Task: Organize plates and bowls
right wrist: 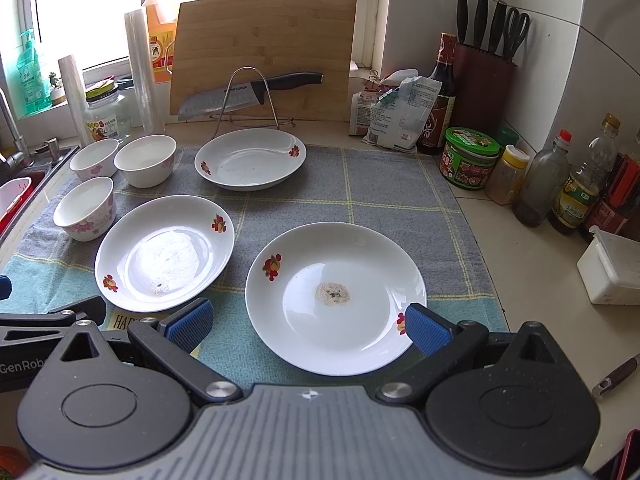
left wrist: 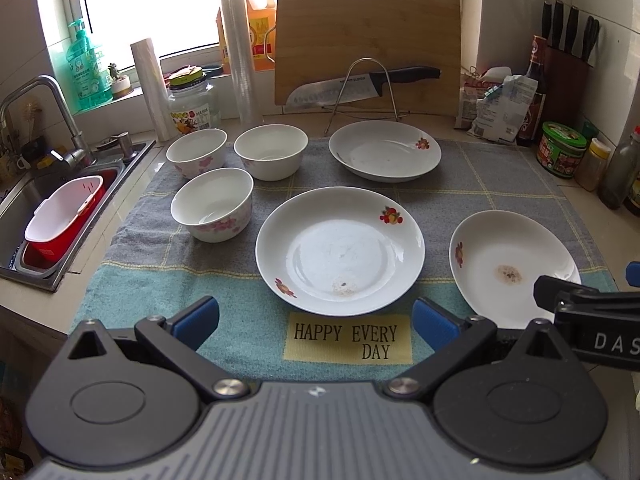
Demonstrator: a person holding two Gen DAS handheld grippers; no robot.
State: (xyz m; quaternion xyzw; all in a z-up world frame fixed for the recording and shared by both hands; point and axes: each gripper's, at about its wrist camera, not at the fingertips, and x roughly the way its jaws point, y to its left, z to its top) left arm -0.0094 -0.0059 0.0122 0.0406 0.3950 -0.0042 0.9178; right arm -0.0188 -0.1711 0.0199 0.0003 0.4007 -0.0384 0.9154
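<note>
Right now both sets of my fingers are spread wide with nothing between them, hovering low over the near edge of the towel [left wrist: 168, 248] spread on the worktop. My left fingers [left wrist: 316, 322] frame the middle plate [left wrist: 340, 250], which lies just ahead of them, its near rim close to the yellow label [left wrist: 347, 338] between my pads. My right fingers [right wrist: 306, 326] straddle the near plate [right wrist: 336, 298]: the right pad [right wrist: 426, 330] sits over its rim by the flower print, though I cannot tell whether it touches; a brownish stain marks the plate's centre. Farther ahead lies the far plate [right wrist: 250, 159], just before the knife rack [right wrist: 248, 98] and cutting board [right wrist: 264, 52]. Ahead and to the left of my left fingers stand three bowls [left wrist: 212, 204], upright and close together, two behind and one nearer, beside the sink [left wrist: 60, 200].
</note>
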